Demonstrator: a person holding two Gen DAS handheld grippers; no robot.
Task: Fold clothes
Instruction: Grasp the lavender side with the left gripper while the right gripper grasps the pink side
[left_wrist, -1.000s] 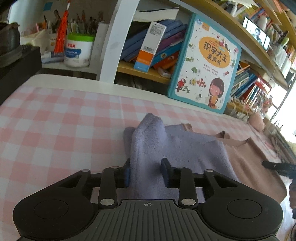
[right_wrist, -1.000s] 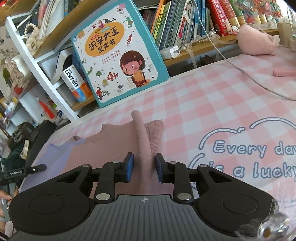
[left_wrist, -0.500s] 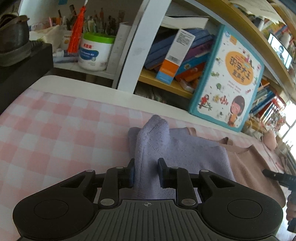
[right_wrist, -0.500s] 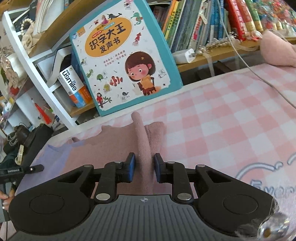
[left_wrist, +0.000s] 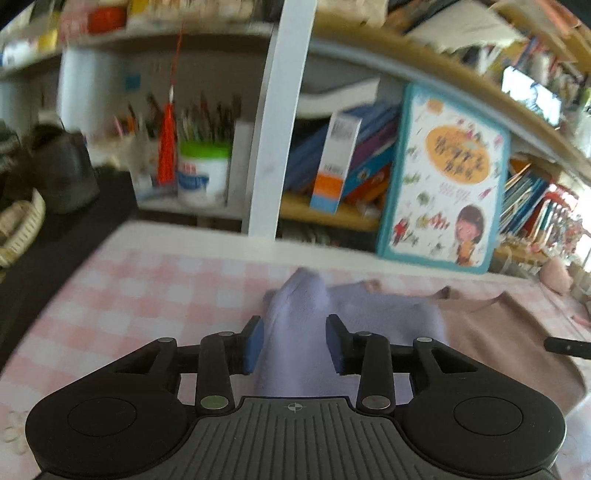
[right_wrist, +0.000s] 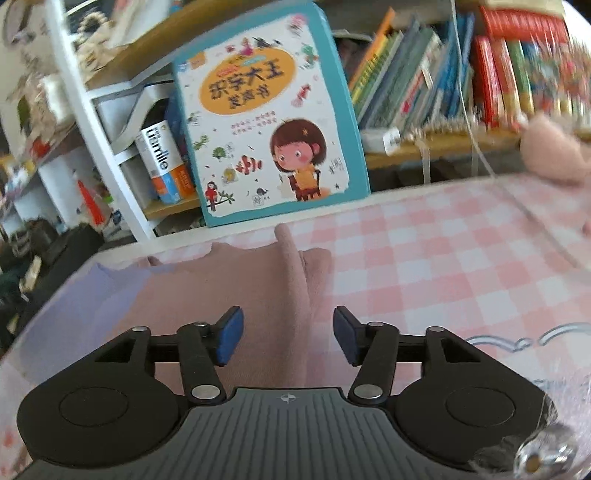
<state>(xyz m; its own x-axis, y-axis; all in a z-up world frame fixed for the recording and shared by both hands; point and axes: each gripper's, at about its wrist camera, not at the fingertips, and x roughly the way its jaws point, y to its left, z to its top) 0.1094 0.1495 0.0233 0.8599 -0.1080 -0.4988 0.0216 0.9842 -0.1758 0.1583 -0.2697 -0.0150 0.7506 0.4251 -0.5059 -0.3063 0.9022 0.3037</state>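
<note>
**Now both claws stand open over a raised ridge of cloth**

Now the garment (left_wrist: 388, 317) lies flat on the checked table (left_wrist: 147, 295), below the middle of both frames, and it has two colours: a lilac part and a pink part. In the left wrist view the lilac part fills the lower centre, and the pink part spreads to the lower right. In the right wrist view it is the opposite: pink in the centre, lilac at the lower left.

The left claw (left_wrist: 295, 341) is open. A pinched ridge of lilac cloth (left_wrist: 295, 325) runs straight up the frame between its blue pads; it touches or nearly touches the left pad, and a gap shows at the right pad. I judge the cloth is not held.

The right claw (right_wrist: 288, 339) is also open, and wider. A thin pink ridge (right_wrist: 291, 266) starts between its pads and runs away toward the upper centre, to the far edge of the garment. Neither pad touches it.

So each ridge has its long axis along the fingers of its own claw, directly ahead and not to a side. The lilac end is nearer to the left claw, the pink end to the right one. Both views are blurred, so fine creases cannot be read.

A large picture book (right_wrist: 266, 122) leans against the bookshelf (left_wrist: 266, 129) behind the far table edge.
</note>
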